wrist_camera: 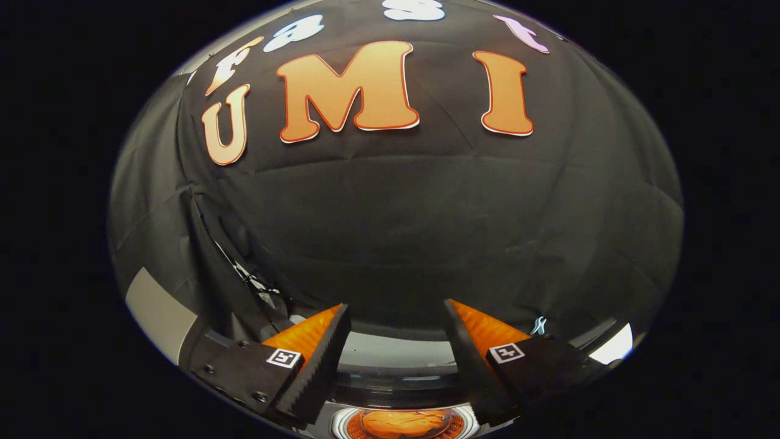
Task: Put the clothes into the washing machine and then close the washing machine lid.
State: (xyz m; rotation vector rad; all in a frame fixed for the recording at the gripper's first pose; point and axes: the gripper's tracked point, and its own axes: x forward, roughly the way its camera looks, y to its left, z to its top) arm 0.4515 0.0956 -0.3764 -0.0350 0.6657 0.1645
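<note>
Gripper: we see our gripper (396,341) at the bottom middle of the frame. Its two fingers stand wide apart and hold nothing. The gap between them is bare.

Fingers: each finger (317,360) is black with a toothed inner edge and an orange side. Each one carries a small black and white square tag near its base.

Washing machine: we look down on the washing machine (390,353) just under and between the fingers. Its grey top shows as a pale band across the gap, with a dark curved rim below that.

Drum opening: at the very bottom middle of the frame we see a round opening (405,424) with a shiny ring around it.

Clothes: something orange (402,422) lies inside that round opening, low between the fingers. We think it is the clothes, but it is small and bent by the lens, so we cannot be sure.

Lid: we cannot tell where the lid is, or if it is up or down.

Booth wall: beyond the fingers a black cloth wall (396,231) fills the middle and top of the frame. It has folds and creases.

Pale strip: a grey strip (158,314) shows at the lower left, beside the cloth.
</note>
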